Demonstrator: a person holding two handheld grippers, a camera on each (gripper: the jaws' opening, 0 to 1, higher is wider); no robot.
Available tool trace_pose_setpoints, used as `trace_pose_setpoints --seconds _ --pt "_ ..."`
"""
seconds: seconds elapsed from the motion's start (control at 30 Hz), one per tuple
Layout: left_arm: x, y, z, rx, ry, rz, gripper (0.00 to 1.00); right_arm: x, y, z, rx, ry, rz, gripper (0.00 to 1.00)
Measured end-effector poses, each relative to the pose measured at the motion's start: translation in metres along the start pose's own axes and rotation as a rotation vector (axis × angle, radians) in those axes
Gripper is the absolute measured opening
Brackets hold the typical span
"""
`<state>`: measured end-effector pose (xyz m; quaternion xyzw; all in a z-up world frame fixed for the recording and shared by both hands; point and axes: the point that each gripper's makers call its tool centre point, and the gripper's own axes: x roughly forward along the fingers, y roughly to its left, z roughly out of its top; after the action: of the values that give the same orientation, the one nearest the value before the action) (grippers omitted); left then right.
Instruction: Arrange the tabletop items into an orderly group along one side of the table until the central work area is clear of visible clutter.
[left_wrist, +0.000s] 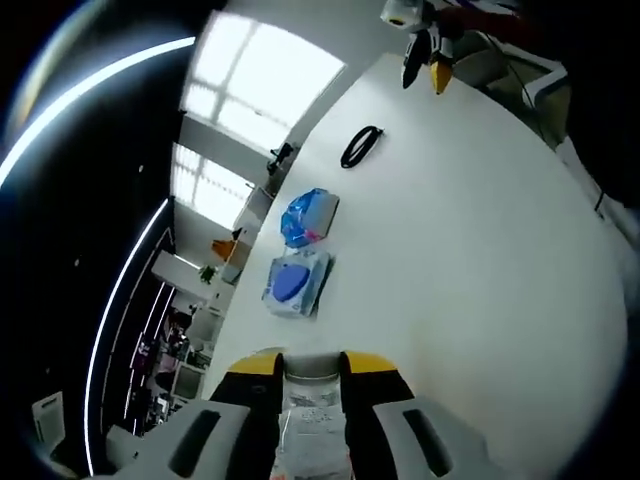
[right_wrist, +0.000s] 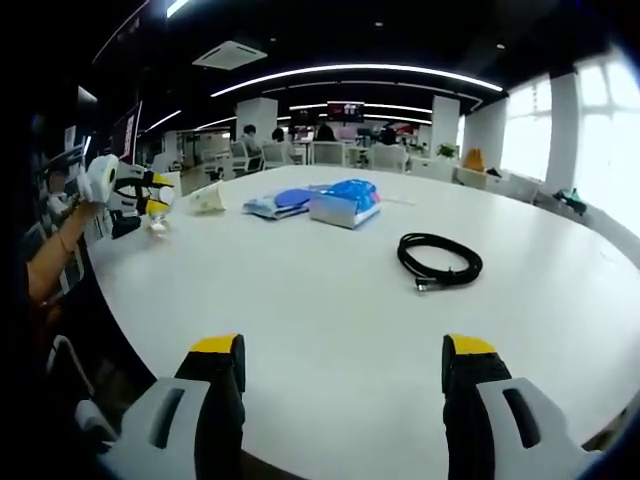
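Note:
My left gripper (left_wrist: 313, 368) is shut on a clear plastic item with a printed label (left_wrist: 315, 415), held low over the white table (left_wrist: 470, 260). Ahead of it lie two blue packs, a flat one (left_wrist: 297, 280) and a bulkier one (left_wrist: 310, 215), with a coiled black cable (left_wrist: 361, 146) further on. My right gripper (right_wrist: 343, 350) stands open over the table's near edge with nothing between its jaws. From there the cable (right_wrist: 440, 262) lies just ahead, and the packs (right_wrist: 345, 200) (right_wrist: 280, 203) sit beyond it. The left gripper (right_wrist: 140, 195), in a gloved hand, carries the clear item (right_wrist: 207, 198).
The table is round-edged and wide, with bare surface (right_wrist: 300, 290) between the cable and its near edge. The right gripper (left_wrist: 425, 50) shows at the table's far side. Office desks, chairs and seated people (right_wrist: 320, 145) fill the room behind; bright windows (right_wrist: 590, 130) are at the right.

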<state>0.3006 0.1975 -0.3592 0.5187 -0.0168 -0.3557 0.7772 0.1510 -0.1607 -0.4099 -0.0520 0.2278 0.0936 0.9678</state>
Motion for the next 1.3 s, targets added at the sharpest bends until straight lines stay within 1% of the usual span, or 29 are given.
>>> trace_pose_setpoints --seconds 0.03,0.17,0.37,0.47,0.8,1.07,1.2,1.3 --pt "-0.002 0.005 0.000 -0.021 -0.007 0.012 0.20 0.000 0.000 0.000 -0.001 0.001 0.001 0.77" --pt "-0.004 0.010 0.000 -0.047 -0.021 0.023 0.20 0.001 0.001 0.000 0.001 0.002 0.003 0.77" --pt "-0.002 0.013 0.000 -0.059 -0.022 0.026 0.20 0.001 0.001 0.001 0.001 -0.001 0.004 0.78" --pt "-0.002 0.017 -0.001 -0.076 -0.024 0.036 0.20 0.001 0.001 0.000 -0.001 0.001 0.002 0.77" --pt "-0.010 0.041 -0.007 -0.186 -0.053 0.086 0.20 0.002 0.002 0.000 0.002 0.000 0.002 0.78" --pt "-0.016 0.061 -0.017 -0.291 -0.088 0.128 0.20 0.003 0.003 0.001 -0.004 0.002 0.003 0.77" --pt "-0.019 0.068 -0.021 -0.341 -0.106 0.143 0.20 0.003 0.003 0.002 -0.005 0.003 0.000 0.77" --pt "-0.021 0.072 -0.024 -0.358 -0.109 0.156 0.20 0.003 0.004 0.002 -0.007 0.005 0.001 0.77"
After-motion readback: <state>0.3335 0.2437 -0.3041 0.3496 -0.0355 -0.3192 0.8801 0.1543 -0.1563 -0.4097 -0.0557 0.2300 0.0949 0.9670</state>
